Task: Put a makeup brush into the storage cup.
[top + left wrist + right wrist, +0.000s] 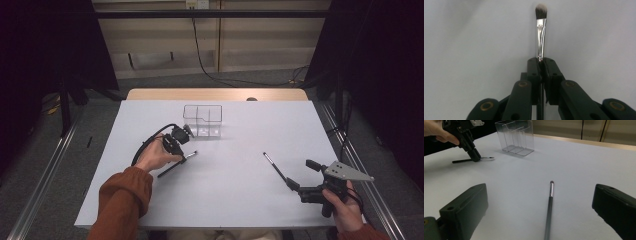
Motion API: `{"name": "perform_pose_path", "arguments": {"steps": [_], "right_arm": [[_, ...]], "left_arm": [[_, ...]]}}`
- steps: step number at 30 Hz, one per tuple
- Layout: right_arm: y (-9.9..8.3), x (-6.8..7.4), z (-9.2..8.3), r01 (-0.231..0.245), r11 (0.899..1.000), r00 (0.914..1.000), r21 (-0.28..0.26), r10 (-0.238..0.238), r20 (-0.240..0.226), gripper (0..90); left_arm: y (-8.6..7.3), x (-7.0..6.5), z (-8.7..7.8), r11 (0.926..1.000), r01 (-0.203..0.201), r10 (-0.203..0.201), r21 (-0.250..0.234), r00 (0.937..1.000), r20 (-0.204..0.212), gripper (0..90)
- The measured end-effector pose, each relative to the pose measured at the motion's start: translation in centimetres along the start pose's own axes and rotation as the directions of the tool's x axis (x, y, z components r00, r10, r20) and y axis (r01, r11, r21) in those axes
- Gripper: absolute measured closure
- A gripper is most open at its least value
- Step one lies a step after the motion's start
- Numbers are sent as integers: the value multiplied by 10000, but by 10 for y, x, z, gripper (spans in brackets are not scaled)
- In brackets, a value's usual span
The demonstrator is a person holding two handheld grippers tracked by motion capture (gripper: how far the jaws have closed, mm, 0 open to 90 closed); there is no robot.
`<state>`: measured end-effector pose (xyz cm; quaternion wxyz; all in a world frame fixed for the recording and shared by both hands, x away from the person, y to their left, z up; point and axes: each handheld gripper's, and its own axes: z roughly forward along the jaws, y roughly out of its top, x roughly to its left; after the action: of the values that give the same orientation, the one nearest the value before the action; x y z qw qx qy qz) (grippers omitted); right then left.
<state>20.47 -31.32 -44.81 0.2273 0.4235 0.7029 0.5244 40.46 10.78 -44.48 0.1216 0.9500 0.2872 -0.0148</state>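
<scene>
1. A pale grey, matt, rectangular table top (225, 195) stands on a grey floor, with dark curtains at both sides and a light wooden strip along its far edge.
2. A clear plastic organiser box (202, 120) with thin inner dividers stands upright near the middle of the far edge; its compartments look empty.
3. The left gripper (183, 158), black and hard-edged, points down at the table just in front of the box, towards the left edge. Its jaws are clamped on a slim make-up brush with a black handle, shiny silver ferrule and dark, pale-tipped bristles (540, 32); the brush lies about level at the table surface.
4. The right gripper (292, 184), held near the front right corner, has its jaws spread wide with nothing between the pads.
5. A second thin brush with a black handle and metal ferrule (549, 205) lies flat on the table just ahead of those jaws, its tip towards the far edge.
6. Bare surface runs across the table's centre and along the front edge between the two hands.
</scene>
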Motion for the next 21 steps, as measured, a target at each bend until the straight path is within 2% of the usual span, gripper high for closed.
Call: {"name": "perform_pose_path", "arguments": {"steps": [2,10,13,18,21], "right_arm": [[0,0,0,14,10000,10000,-6,-14,5,0],[0,0,0,-28,10000,10000,-16,29,26,0],[0,0,0,-66,10000,10000,-30,66,29,0],[0,0,0,-48,10000,10000,-24,48,28,0],[0,0,0,-66,10000,10000,-27,66,29,0]], "left_arm": [[-1,1,-2,9998,-16,16,-181,10000,-5,842],[-7,5,-12,9945,405,-398,-968,9992,90,843],[-10,5,-16,9884,507,-507,-1431,9987,39,843],[-15,6,-25,9724,812,-827,-2188,9966,19,843],[-18,5,-31,9648,754,-754,-2519,9971,93,844]]}}
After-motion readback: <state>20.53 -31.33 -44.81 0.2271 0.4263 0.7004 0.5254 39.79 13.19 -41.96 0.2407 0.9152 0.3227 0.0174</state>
